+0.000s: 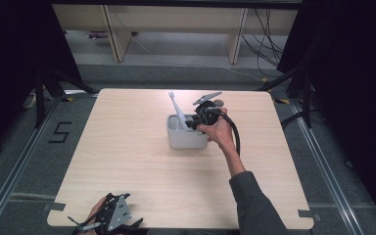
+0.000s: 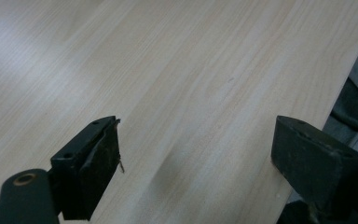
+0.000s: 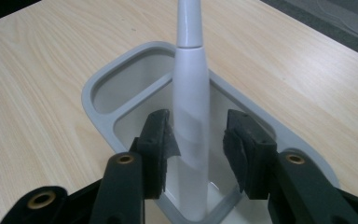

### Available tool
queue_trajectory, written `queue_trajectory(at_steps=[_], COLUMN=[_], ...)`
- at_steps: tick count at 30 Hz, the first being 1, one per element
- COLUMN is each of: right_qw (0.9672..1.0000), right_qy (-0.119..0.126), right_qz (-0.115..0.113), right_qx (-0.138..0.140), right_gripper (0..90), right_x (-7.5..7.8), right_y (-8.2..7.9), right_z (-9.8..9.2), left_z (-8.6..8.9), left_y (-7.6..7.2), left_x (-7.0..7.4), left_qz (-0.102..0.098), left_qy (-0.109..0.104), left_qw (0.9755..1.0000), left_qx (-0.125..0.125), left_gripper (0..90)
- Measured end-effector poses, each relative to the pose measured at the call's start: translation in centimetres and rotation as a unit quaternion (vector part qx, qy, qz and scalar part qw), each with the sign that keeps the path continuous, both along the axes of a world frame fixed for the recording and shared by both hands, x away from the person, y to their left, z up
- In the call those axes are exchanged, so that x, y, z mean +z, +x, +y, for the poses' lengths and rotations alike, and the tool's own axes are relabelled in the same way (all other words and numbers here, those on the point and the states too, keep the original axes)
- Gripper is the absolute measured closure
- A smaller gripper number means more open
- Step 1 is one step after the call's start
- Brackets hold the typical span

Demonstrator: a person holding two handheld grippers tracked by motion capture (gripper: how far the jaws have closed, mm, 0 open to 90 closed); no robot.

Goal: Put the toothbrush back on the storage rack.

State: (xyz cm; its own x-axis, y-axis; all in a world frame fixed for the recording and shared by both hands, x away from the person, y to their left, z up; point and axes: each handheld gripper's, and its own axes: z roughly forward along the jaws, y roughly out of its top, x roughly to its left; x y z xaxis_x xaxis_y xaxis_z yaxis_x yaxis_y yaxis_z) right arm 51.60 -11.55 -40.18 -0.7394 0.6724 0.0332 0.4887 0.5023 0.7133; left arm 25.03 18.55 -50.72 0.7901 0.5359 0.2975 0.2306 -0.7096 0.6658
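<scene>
A white toothbrush (image 1: 176, 105) stands tilted in a grey two-compartment holder (image 1: 186, 140) at the middle of the wooden table. My right gripper (image 1: 194, 122) reaches into the holder from its right side. In the right gripper view the toothbrush handle (image 3: 191, 84) rises between the jaws of my right gripper (image 3: 198, 140), with its foot in the near compartment of the holder (image 3: 98, 112). The right pad (image 3: 235, 149) stands clear of the handle and the left pad (image 3: 165, 140) sits close beside it, so the gripper is open. My left gripper (image 1: 108, 219) rests open at the table's near left edge.
The left gripper (image 2: 196, 154) has only bare tabletop (image 2: 177, 70) between its jaws, with the table edge and a grey sleeve to its right. The holder's far compartment (image 3: 130, 84) is empty. Black curtains and metal rails flank the table (image 1: 127, 161).
</scene>
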Motion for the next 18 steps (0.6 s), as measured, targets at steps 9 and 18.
queue_trajectory(at_steps=[9,18], right_qw=[0.9999,0.9998], right_qy=[0.006,0.018], right_qz=[-0.009,-0.007], right_qx=[0.005,-0.008], right_gripper=[56.4,48.3], right_x=[0.48,0.79], right_y=[-0.49,-0.88], right_z=[-0.62,-0.87], left_z=[-0.01,-0.02], left_y=[0.00,-0.02], left_x=[-0.03,-0.02], left_qz=[-0.001,-0.001], left_qy=[0.000,0.000], left_qw=[1.0000,1.0000], left_qx=[0.001,0.001], left_gripper=[14.9,14.9])
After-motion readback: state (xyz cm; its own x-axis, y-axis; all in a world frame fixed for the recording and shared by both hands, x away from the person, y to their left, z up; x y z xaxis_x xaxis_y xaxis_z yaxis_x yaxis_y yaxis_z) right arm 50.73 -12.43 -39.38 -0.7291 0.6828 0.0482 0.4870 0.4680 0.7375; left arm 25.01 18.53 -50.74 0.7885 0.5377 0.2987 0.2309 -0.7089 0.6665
